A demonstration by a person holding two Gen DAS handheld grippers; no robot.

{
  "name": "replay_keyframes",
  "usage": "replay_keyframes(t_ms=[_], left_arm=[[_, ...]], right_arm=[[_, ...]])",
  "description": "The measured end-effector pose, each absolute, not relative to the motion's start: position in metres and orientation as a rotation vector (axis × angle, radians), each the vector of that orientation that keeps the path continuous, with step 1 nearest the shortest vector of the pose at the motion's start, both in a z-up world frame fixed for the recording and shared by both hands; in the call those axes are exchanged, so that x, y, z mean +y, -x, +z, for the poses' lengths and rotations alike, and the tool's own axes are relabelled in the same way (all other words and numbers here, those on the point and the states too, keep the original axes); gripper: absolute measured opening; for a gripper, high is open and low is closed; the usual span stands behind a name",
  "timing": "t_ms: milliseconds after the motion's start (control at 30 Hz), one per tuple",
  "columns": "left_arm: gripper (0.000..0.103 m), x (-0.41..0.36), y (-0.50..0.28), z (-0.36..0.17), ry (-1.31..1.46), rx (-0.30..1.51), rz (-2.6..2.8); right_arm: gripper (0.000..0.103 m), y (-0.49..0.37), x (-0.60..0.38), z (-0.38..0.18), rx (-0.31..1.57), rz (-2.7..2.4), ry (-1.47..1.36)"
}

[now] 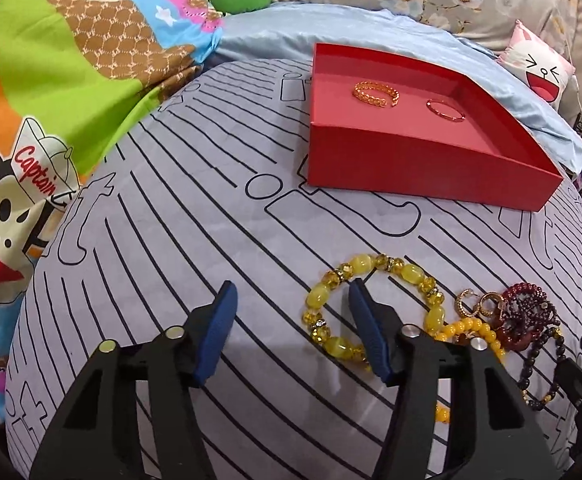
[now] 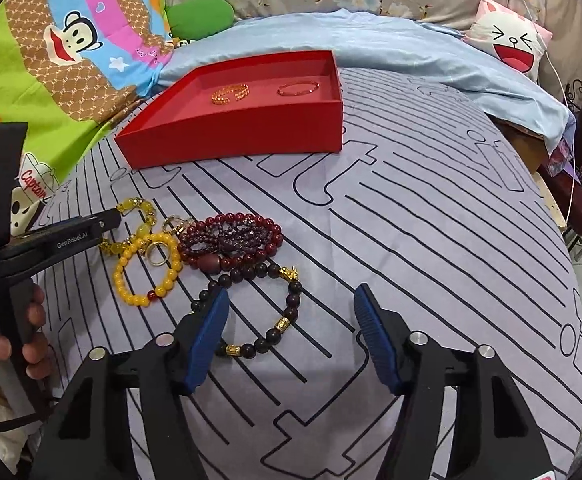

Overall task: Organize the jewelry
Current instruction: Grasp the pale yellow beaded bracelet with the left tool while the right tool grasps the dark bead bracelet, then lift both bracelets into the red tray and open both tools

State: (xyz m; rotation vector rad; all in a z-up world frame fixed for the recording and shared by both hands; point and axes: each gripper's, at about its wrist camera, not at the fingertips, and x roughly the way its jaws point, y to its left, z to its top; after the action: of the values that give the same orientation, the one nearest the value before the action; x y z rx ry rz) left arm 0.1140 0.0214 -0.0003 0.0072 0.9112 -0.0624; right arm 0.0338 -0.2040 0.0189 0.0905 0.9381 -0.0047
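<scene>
Left wrist view: my left claw (image 1: pixel 291 298) stands half-open over the light, floppy, slippery yellow bracelet (image 1: pixel 375 304); I'd pinch its near-left beads.

A: What carries everything?
B: A bed (image 2: pixel 431 240), spread with a grey sheet printed in black lines.

A: What lies on it at the far side?
B: A red tray (image 2: pixel 231 140), a pale blue cloth (image 2: pixel 371 44) behind it, and a cartoon blanket (image 1: pixel 51 80) along the left edge.

A: And nearer?
B: A cluster of jewelry: a yellow bead bracelet (image 2: pixel 147 272), a chunky yellow-stone bracelet (image 1: pixel 331 304), dark red beads (image 2: pixel 231 236), a dark bead bracelet (image 2: pixel 283 320) and small gold rings (image 1: pixel 475 304), all touching or overlapping.
</scene>
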Motion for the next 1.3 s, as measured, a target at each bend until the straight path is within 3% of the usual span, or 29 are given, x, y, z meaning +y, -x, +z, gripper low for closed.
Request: replay_keyframes(t_ms=[267,467,867,1300], left_arm=[[0.015,0.013,-0.109,0.002,-0.026,0.886,-0.090],[0.009,0.012,-0.102,0.002,-0.010,0.891,-0.126],[0.009,0.018,-0.079,0.026,0.059,0.892,-0.171],[0.009,0.009,-0.074,0.096,0.058,0.816,-0.250]], right_arm=[[0.032,-0.031,-0.207,0.013,0.946,-0.026,-0.070],[0.009,-0.027,-0.211,0.013,0.948,-0.024,-0.075],[0.008,-0.009,-0.218,0.034,0.918,-0.006,-0.143],[0.008,-0.015,-0.217,0.071,0.858,0.026,-0.159]])
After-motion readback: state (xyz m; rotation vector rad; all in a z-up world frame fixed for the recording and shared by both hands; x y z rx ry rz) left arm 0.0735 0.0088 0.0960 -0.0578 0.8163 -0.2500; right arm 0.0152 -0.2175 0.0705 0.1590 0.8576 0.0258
